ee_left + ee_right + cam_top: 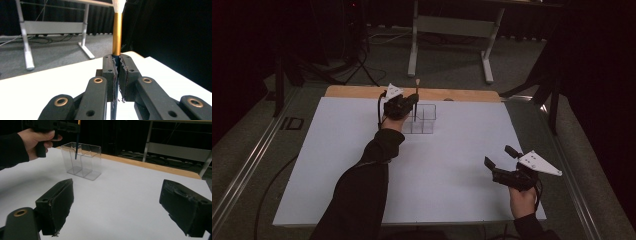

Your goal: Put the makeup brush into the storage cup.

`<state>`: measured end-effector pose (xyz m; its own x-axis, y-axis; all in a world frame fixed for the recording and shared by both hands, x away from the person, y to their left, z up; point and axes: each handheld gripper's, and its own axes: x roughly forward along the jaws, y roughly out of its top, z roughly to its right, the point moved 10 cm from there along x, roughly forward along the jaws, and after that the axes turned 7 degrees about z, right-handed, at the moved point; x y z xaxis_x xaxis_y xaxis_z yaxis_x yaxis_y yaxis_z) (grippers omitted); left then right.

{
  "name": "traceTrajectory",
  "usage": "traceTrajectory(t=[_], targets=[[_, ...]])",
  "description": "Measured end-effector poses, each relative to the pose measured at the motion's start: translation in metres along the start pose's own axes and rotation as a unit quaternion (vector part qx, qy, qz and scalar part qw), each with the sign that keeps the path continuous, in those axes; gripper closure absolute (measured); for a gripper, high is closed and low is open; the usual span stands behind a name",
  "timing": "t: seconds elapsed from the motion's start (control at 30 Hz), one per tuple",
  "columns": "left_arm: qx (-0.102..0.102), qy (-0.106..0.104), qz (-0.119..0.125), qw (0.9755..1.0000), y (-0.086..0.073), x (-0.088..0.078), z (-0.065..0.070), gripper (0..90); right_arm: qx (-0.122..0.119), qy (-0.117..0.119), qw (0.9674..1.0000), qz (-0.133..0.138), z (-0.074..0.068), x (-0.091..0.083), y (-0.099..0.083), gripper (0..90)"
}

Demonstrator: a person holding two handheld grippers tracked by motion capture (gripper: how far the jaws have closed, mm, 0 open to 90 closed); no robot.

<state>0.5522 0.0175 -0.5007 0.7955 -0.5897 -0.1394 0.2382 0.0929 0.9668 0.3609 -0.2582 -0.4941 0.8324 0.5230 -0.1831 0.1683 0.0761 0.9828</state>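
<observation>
One brush point(117, 35), clamped in my left tongs point(117, 75); right tongs point(120, 207) released. Risk: handle snagging organizer point(83, 161) divider, tipping it.

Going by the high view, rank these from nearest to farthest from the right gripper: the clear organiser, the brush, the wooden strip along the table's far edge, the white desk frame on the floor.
From the right gripper:
1. Clear organiser, up and to the left on the white table.
2. Brush, held upright over the organiser by the left gripper.
3. Wooden strip, at the table's far edge.
4. White desk frame, on the floor beyond the table.
</observation>
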Motion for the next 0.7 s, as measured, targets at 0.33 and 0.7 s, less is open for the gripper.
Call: traceTrajectory(t=[0.33, 0.7], targets=[[0.004, -0.001, -0.022, 0.9997, -0.009, 0.004, 0.006, 83.9, -0.002, 0.001, 1.0000, -0.002, 0.000, 0.000, -0.001, 12.1], [-0.035, 0.027, -0.097, 0.9943, -0.001, -0.003, 0.009, 3.7, -0.003, 0.000, 1.0000, 0.000, 0.000, 0.000, 0.001, 12.1]])
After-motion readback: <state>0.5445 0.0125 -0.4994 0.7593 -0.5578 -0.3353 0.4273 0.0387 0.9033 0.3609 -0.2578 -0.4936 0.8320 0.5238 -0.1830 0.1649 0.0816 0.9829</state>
